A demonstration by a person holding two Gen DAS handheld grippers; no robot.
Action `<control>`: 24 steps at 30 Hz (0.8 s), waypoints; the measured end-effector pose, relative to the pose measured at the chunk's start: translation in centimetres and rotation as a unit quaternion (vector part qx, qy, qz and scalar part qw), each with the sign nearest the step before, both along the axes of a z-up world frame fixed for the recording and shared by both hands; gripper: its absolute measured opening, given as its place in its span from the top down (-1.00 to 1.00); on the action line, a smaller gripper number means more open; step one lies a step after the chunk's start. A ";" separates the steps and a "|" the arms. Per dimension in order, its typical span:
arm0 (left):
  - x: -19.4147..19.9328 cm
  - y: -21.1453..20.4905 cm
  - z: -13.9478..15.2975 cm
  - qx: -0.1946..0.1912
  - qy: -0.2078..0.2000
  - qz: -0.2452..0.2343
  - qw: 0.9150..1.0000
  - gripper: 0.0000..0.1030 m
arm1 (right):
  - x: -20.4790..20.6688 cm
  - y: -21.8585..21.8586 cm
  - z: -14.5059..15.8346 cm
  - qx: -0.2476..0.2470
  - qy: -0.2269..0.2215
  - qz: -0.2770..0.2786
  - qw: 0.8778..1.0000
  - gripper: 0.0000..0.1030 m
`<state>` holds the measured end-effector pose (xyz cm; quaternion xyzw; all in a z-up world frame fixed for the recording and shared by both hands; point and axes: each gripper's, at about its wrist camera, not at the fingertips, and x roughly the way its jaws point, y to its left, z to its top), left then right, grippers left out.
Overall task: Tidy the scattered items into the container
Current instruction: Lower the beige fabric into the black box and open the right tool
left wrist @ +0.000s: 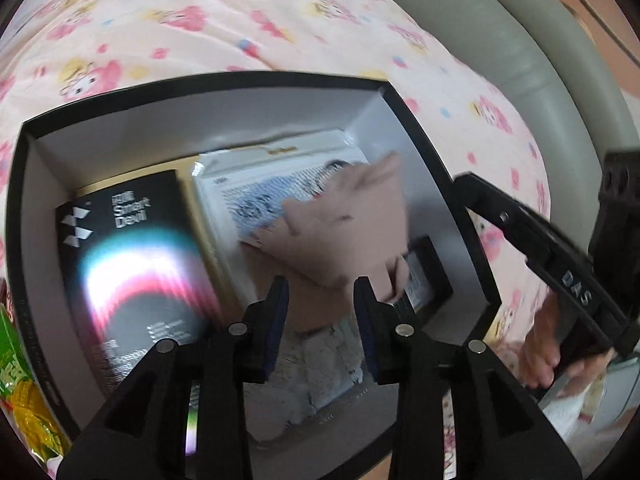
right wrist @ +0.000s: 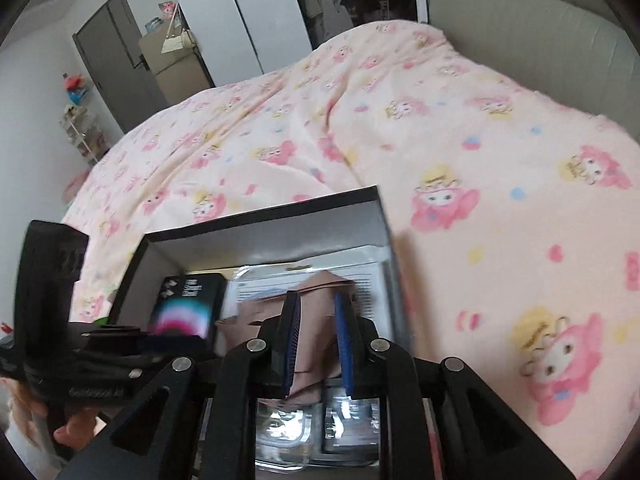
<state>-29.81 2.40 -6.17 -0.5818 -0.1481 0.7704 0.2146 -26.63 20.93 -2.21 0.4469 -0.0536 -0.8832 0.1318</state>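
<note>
A black box with white inner walls (left wrist: 120, 140) lies on the bed; it also shows in the right wrist view (right wrist: 256, 232). Inside lie a black "Smart Devil" box (left wrist: 136, 264) (right wrist: 184, 308), a white printed packet (left wrist: 280, 184) (right wrist: 264, 284), a pale pink fabric piece (left wrist: 352, 224) (right wrist: 320, 292) and other packets (left wrist: 332, 364). My left gripper (left wrist: 322, 284) hovers open over the box, empty, just below the pink piece. My right gripper (right wrist: 318, 304) is above the box with its jaws apart around the pink fabric; whether it grips is unclear.
The bed is covered by a pink cartoon-print quilt (right wrist: 440, 140). A grey padded headboard (left wrist: 500, 28) runs at the right. A green and yellow snack packet (left wrist: 20, 384) lies outside the box at the left. A door (right wrist: 116, 60) and shelves stand far left.
</note>
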 end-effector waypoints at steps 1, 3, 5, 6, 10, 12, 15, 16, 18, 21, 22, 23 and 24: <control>0.0 0.2 -0.2 -0.006 -0.002 0.000 1.000 0.33 | -0.3 -0.1 -0.5 0.002 -0.011 0.009 1.000 0.72; -0.1 0.3 -0.8 -0.020 -0.014 0.008 1.000 0.33 | -0.6 -0.4 -1.5 -0.008 -0.041 0.037 0.998 0.71; -0.4 -0.2 -1.7 -0.059 -0.035 0.034 0.997 0.33 | -0.8 -1.5 -2.8 -0.016 -0.077 0.072 0.994 0.71; -0.3 -0.5 -1.9 -0.078 -0.043 0.046 0.995 0.33 | -0.8 -2.1 -3.4 -0.015 -0.091 0.083 0.992 0.71; -0.1 -1.8 -1.5 -0.070 -0.043 0.074 0.994 0.33 | -1.9 -3.1 -5.9 -0.020 -0.157 0.074 0.985 0.71; 0.0 -2.3 -1.0 -0.052 -0.036 0.082 0.995 0.27 | -3.0 -3.0 -6.8 -0.099 -0.199 0.076 0.972 0.71; 0.1 -2.5 -0.5 -0.043 -0.023 0.087 0.995 0.25 | -4.3 -3.0 -6.2 -0.129 -0.181 0.067 0.973 0.71; 0.2 -2.5 -0.5 -0.040 -0.022 0.084 0.995 0.25 | -4.2 -2.9 -5.8 -0.114 -0.166 0.057 0.978 0.71; 0.4 -2.4 -0.4 -0.032 -0.018 0.076 0.996 0.25 | -3.7 -2.3 -4.8 -0.101 -0.140 0.050 0.984 0.71; 0.6 -1.5 -0.3 0.003 -0.013 0.042 0.999 0.25 | -2.6 -0.5 -3.4 -0.096 -0.100 0.024 0.990 0.71; 0.4 -1.1 -0.4 0.012 -0.013 0.032 0.999 0.25 | -2.3 -0.3 -3.0 -0.084 -0.088 0.015 0.992 0.71; 0.1 -0.5 -0.4 0.015 -0.013 0.022 1.000 0.25 | -2.0 -0.1 -2.6 -0.065 -0.075 0.006 0.995 0.71; -0.3 0.3 -0.5 0.023 -0.020 0.011 0.999 0.25 | -1.9 0.0 -2.5 -0.049 -0.071 0.002 0.996 0.71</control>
